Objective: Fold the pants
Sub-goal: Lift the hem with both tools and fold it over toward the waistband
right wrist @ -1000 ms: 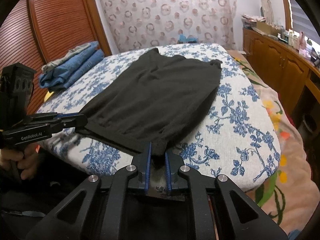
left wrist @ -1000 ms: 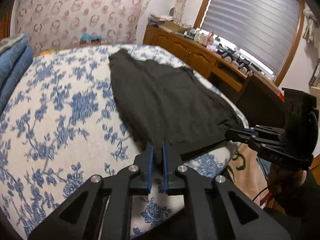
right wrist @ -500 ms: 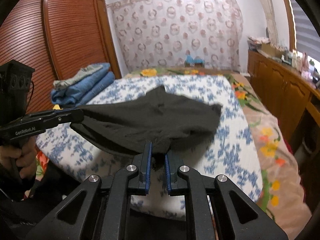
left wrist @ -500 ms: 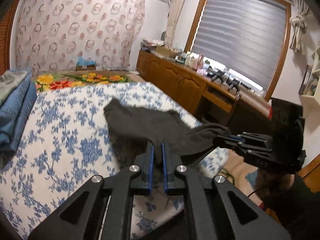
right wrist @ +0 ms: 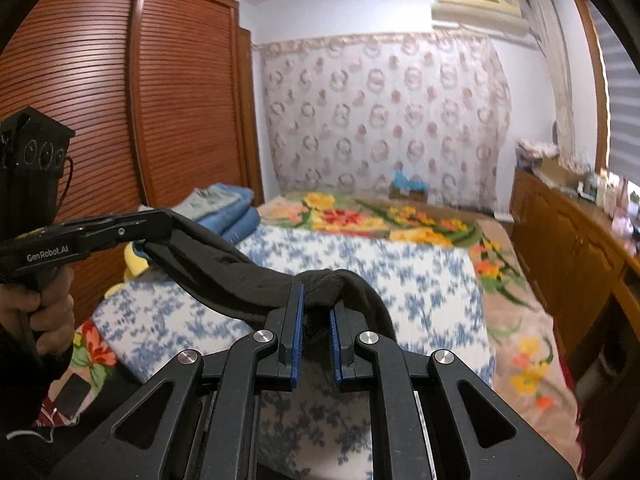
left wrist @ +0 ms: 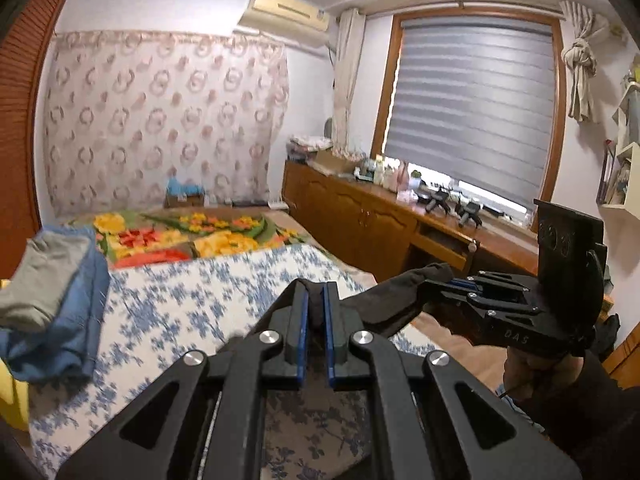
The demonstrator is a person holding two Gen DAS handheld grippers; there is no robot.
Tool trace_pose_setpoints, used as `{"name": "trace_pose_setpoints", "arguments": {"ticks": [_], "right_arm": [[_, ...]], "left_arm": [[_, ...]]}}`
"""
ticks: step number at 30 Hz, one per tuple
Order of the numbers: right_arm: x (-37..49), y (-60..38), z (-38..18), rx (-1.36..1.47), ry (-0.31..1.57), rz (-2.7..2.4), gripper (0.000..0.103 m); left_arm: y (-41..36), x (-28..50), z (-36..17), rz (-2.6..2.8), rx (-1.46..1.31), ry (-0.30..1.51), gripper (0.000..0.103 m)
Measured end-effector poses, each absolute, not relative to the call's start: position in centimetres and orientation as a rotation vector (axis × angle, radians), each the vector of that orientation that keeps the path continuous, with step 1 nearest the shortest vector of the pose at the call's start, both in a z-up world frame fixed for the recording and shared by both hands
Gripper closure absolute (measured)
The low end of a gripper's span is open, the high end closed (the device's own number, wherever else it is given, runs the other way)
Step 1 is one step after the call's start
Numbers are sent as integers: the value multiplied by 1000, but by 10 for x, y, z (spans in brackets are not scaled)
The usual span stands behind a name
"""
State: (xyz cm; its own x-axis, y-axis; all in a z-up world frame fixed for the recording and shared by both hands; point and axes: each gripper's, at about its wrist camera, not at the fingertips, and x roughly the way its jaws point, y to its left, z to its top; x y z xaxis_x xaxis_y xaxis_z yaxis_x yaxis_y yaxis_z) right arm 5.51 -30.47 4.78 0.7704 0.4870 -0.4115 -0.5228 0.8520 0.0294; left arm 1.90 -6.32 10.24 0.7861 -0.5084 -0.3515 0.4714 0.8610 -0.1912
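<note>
Pants (right wrist: pixel 224 276) are hanging in the air above the bed (right wrist: pixel 400 272), stretched as a dark band between the two grippers, whereas a second ago they were lying spread flat on the bed's blue-flowered cover with only the near edge pinched. The left gripper (left wrist: pixel 315 300) is pinching one end of the dark fabric between its blue pads, jaws pressed nearly together on the cloth. The right gripper (right wrist: pixel 316 300) is likewise pinching the other end, a bunched roll of fabric sitting over its fingertips. Both grippers are now sitting higher over the bed than before, and both views are taking in far more of the room beyond the bed: the patterned curtain (right wrist: pixel 380 120) behind it and the air conditioner (left wrist: pixel 286 12) above that. In the right wrist view the person's hand (right wrist: pixel 36 312) is gripping the left gripper's handle, beside the bed's near left corner. The pile of folded blue clothes (left wrist: pixel 60 312) is staying at the bed's left side, and the flowered blanket (left wrist: pixel 180 236) is showing at the bed's far end.
</note>
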Motion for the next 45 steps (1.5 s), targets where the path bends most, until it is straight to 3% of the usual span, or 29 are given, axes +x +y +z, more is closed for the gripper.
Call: {"name": "trace_pose_setpoints", "arguments": {"ticks": [10, 28, 36, 45], "right_arm": [[54, -280, 68, -130, 369, 597, 95], [133, -253, -49, -102, 652, 647, 95], [173, -240, -39, -144, 655, 654, 95], [247, -230, 5, -190, 588, 634, 95]], "left_arm": [[-45, 16, 111, -477, -74, 369, 99], [-23, 94, -9, -393, -137, 629, 99], [-16, 134, 6, -390, -133, 618, 99], [-12, 211, 58, -344, -84, 548, 99]]}}
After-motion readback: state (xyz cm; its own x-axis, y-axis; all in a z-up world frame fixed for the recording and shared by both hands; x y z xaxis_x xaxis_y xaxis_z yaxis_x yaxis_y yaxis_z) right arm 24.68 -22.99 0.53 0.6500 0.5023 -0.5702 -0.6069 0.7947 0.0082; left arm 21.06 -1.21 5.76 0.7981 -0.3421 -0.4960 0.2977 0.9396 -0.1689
